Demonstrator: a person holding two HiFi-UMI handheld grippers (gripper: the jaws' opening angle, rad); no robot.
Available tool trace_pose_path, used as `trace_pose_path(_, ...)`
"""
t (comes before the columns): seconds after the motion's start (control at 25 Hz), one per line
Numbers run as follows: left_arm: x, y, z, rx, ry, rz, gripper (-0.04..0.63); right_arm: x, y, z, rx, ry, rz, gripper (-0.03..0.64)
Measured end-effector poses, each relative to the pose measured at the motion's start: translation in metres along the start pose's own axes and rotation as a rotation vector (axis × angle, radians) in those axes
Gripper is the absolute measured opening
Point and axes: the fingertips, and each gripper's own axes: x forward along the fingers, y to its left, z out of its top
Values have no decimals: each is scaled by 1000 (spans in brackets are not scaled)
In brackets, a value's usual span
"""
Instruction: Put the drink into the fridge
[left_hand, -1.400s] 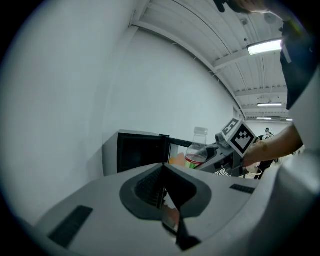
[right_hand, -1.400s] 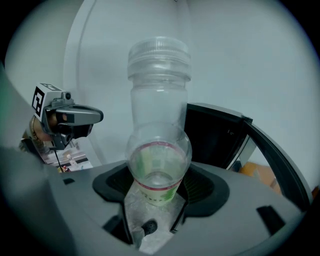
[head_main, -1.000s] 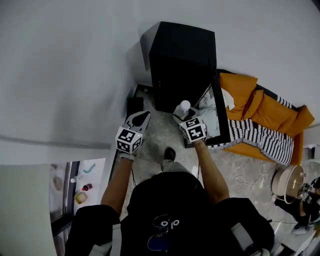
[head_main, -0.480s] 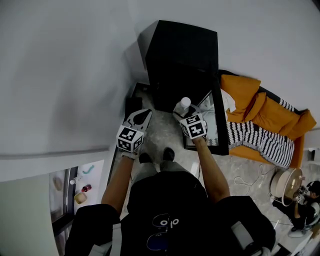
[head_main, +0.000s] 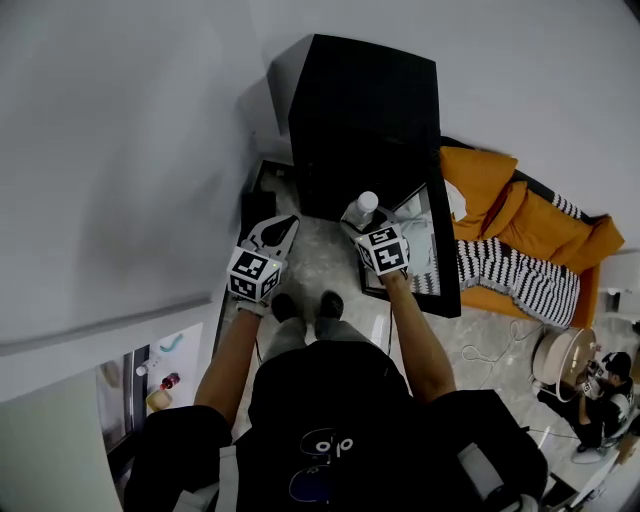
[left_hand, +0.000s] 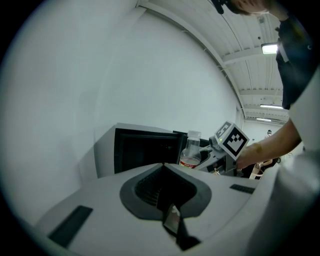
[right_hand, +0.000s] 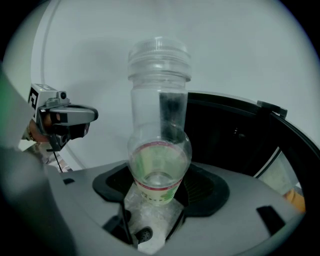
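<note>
Right gripper (right_hand: 155, 196): clamped on the lower body of the bottle (right_hand: 159, 135).
Left gripper (left_hand: 162, 167): jaws closed together, nothing held.
Bottle: held upright, cap up, just before the fridge (head_main: 365, 110).
Fridge: dark opening faced straight ahead of the bottle; door (head_main: 447, 262) open at right.
Nearer arm: right; a forward reach is judged to be needed.

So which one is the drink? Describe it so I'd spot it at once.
Find the black fridge against the white wall, its door swung open. Just in front of it, the right gripper holds the drink upright. It is a see-through bottle with a pale screw cap and a red-edged label low down, the only clear thing beside that dark box.
</note>
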Motion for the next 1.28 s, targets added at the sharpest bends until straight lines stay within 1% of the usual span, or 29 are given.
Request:
trace_pose_path(0.16, 9, 13, -4, -10, -1, -14, 6, 20, -8, 3, 10, 5, -11, 316)
trace_pose_path(0.32, 19, 20, -17, -28, 4, -28, 6, 39, -14, -2, 15, 18, -25, 316)
trace_pose_path(0.48, 37, 33, -28, -25, 15, -45, 6, 64, -24, -8, 34, 18, -40, 316)
trace_pose_path(0.64, 59, 48, -39, -10, 17, -62, 6, 90, -40, -14, 78, 17, -65, 317)
trace_pose_path(0.88, 72, 56, -66, 6, 50, -83, 6, 113, -48, -41, 122, 33, -83, 317)
trace_pose_path(1.12, 71, 60, -90, -29, 68, -82, 6, 128, -44, -71, 168, 61, -90, 317)
trace_pose_path(1.28, 73, 62, -100, -44, 78, -86, 6, 138, -44, -80, 179, 73, -94, 318)
